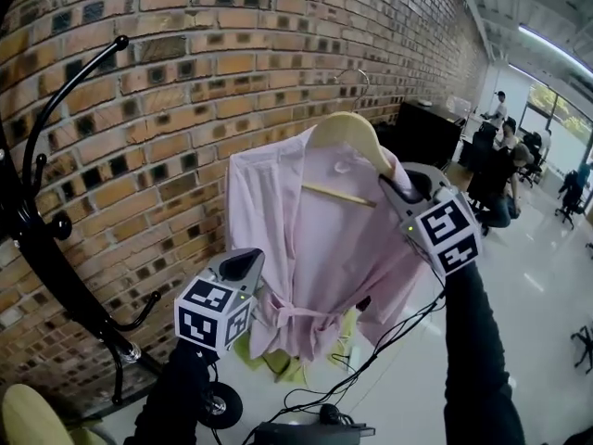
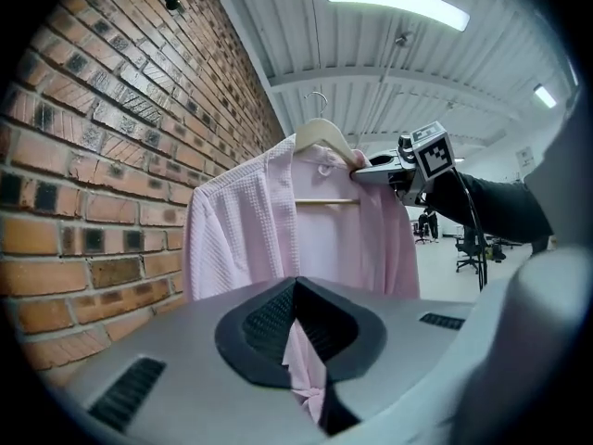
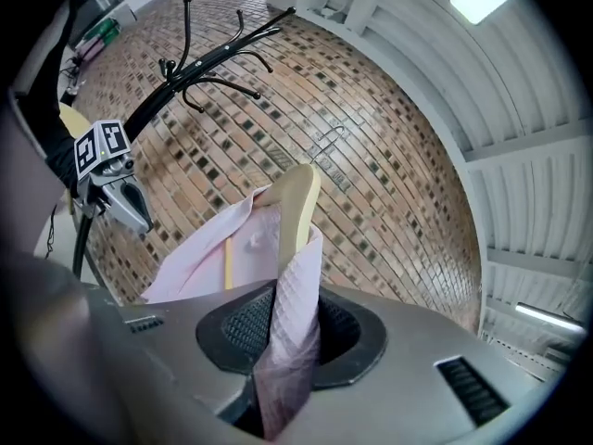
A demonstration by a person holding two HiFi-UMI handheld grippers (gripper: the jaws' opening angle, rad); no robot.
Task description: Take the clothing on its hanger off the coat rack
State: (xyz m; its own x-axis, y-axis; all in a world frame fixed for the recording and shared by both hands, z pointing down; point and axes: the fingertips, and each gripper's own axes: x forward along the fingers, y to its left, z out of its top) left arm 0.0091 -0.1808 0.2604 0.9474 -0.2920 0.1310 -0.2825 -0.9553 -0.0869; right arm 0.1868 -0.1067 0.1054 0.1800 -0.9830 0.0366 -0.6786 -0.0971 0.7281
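Pink robe on its wooden hanger hung in the air, well apart from the coat rack. The right hand-held gripper clamped the cloth-covered hanger arm, and the left hand-held gripper pinched the lower cloth. Removal looked done.

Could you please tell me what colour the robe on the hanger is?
Pale pink robe, clearest in the head view.

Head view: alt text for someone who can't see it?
A pink robe on a wooden hanger hangs in mid-air before a brick wall, clear of the black coat rack at left. The right claw grips its shoulder, the left claw its waist.
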